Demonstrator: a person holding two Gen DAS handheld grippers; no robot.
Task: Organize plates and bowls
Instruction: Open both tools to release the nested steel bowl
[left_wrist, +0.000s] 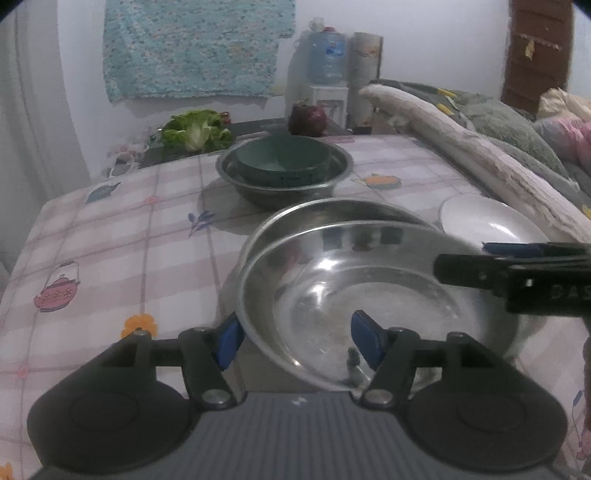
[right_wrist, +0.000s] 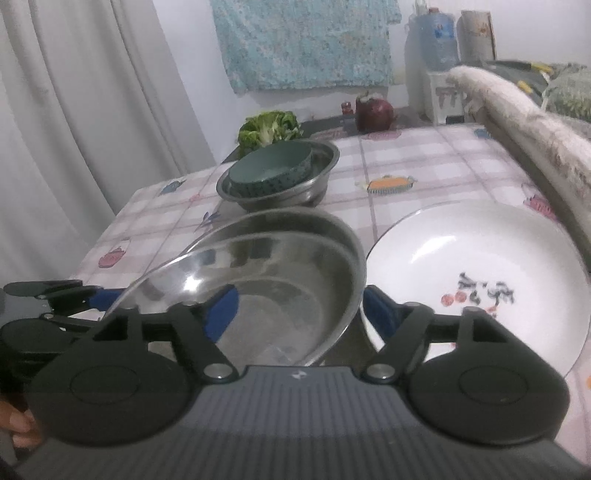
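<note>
Steel plate (left_wrist: 332, 302) rim sits between both spread hand-held grippers (left_wrist: 295, 339) (right_wrist: 299, 314), ungripped.

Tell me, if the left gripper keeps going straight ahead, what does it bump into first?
Probably the near rim of the shiny steel plate, which already sits between the open left gripper fingers. It appears to lie on another steel plate; exact depth is unclear.
</note>
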